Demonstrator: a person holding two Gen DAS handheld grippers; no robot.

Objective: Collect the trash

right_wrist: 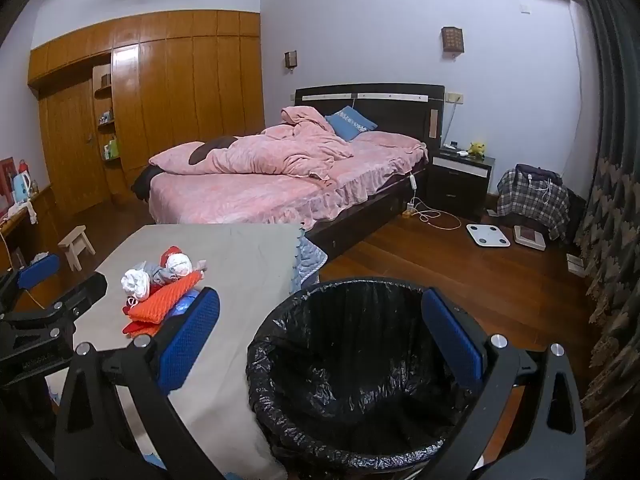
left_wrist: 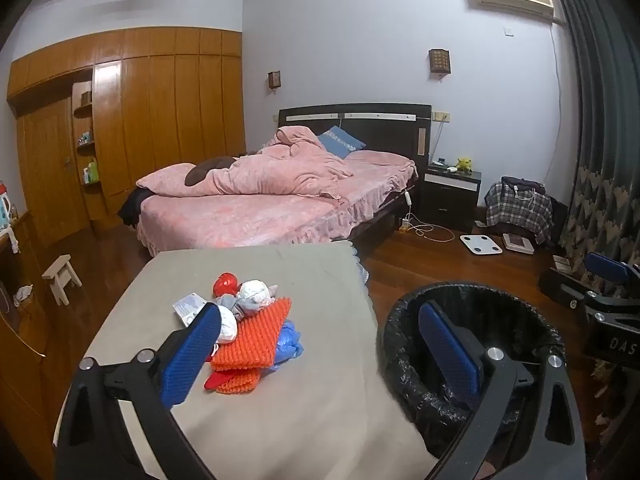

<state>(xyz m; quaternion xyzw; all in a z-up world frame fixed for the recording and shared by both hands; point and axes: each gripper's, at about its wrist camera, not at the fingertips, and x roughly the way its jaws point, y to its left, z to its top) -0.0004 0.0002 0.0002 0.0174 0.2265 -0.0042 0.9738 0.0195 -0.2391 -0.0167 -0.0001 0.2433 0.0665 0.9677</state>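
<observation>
Two grippers up, both mine, both spread wide with nothing between the blue pads. Left gripper (left_wrist: 320, 348) hangs over the grey-covered table (left_wrist: 312, 400), aimed downward toward the trash pile (left_wrist: 244, 320): white crumpled wads, a red piece, orange ridged sheets, a blue plastic scrap under them, all heaped together mid-table. Right gripper (right_wrist: 324, 344) hovers above the bin (right_wrist: 352, 368), lined with a black bag, standing on the wooden floor just beside the table's right edge. Bin looks empty as far as I can see. Pink bed (left_wrist: 280, 196) behind.
</observation>
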